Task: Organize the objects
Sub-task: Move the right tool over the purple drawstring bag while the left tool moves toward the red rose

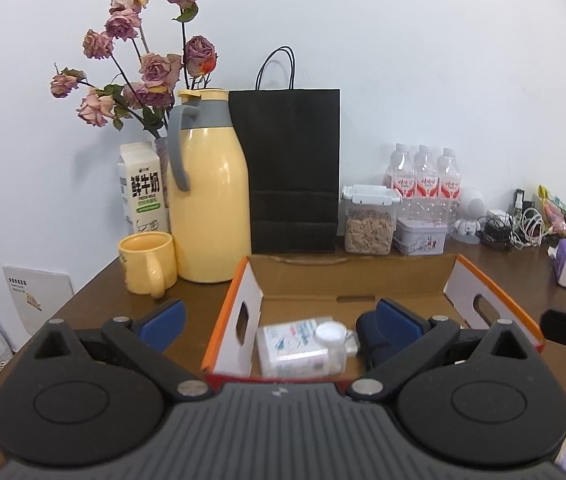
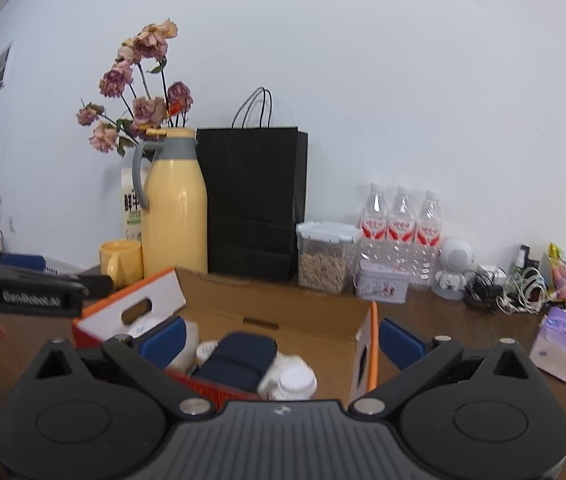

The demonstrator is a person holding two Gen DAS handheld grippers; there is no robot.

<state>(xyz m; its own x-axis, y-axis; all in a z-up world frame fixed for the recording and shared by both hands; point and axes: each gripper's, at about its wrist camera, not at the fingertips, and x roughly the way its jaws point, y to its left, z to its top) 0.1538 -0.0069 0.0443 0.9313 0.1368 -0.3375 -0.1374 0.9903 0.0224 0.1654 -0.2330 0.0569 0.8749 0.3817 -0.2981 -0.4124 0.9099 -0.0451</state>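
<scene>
You are holding the left gripper [image 1: 279, 322] spread wide, gripping nothing, over the open cardboard box [image 1: 353, 278] on the table [image 1: 83, 304]. Inside it a clear bottle [image 1: 303, 346] is lying beside a dark blue pouch [image 2: 239, 360]. Your right gripper [image 2: 281, 340] is hovering spread too, straddling the box's right wall.

A yellow jug [image 1: 207, 200] stands at eleven o'clock, a mug [image 1: 148, 262] before it, a black bag [image 1: 289, 168] at twelve, water bottles [image 1: 423, 178] at one.
</scene>
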